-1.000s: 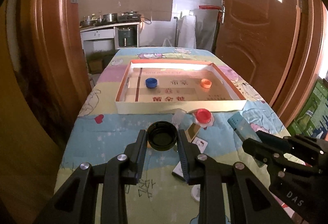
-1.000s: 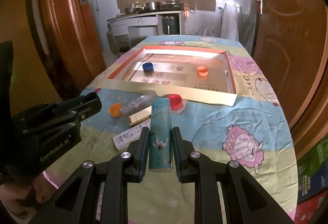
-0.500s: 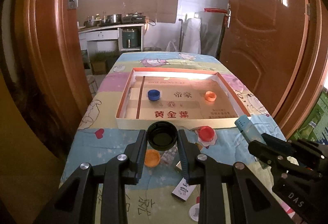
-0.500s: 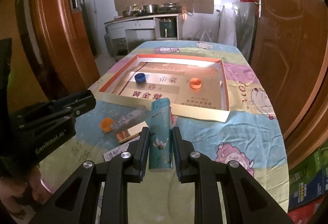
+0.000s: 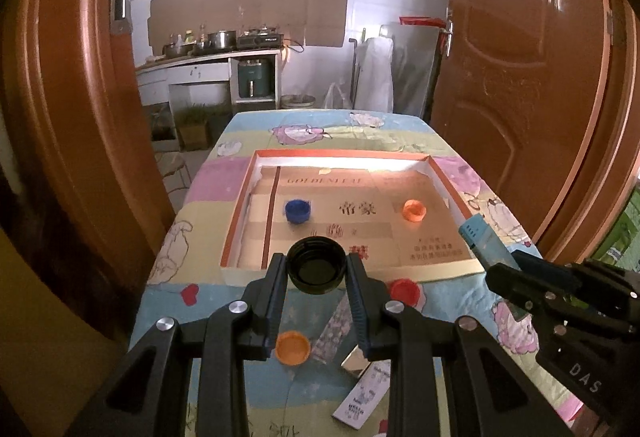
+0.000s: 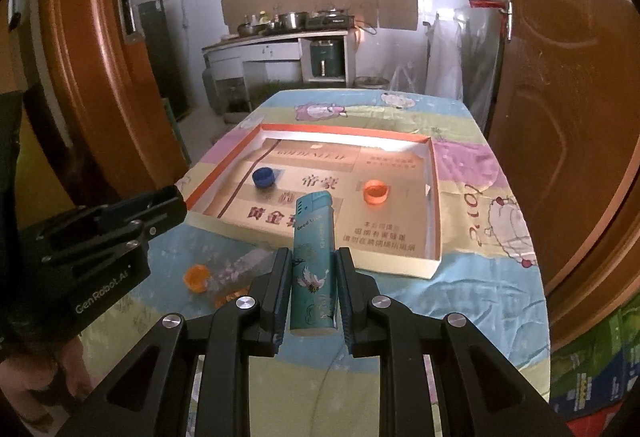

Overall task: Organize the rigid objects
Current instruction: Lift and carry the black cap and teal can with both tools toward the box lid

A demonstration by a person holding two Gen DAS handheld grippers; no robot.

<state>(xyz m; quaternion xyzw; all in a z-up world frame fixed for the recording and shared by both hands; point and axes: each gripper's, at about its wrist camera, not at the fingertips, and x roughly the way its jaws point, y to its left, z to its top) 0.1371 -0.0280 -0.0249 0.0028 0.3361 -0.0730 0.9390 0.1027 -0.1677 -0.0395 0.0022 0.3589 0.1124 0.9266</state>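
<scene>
A: What was the left claw (image 5: 317,271) doing?

B: It was clamped on a black cap (image 5: 317,271), open side up, one finger pressing each side. The cap hung above the near wall of the shallow box (image 5: 436,269).

A: And the right claw (image 6: 312,287)?

B: Closed on a teal lighter (image 6: 313,265), which stood upright between the fingers with its top reaching past the fingertips, toward the box.

A: What lay beneath the left claw?

B: On the table (image 5: 208,301), under the fingers, an orange cap (image 5: 292,347) and a clear plastic wrapper (image 5: 334,325). Just right of the fingertips sat a red cap (image 5: 405,291). A small white printed packet (image 5: 362,393) lay lower right, nearer the camera.

A: And beyond the claws?

B: The box, with an orange rim and printed cardboard floor. Inside it, ahead and slightly left of the left claw, sat a blue cap (image 5: 297,210); ahead to the right, another orange cap (image 5: 414,210). The two were well apart.

A: Farther still?

B: Wooden doors (image 5: 520,77) on both sides, and a kitchen counter (image 5: 208,63) with pots at the back wall.
</scene>
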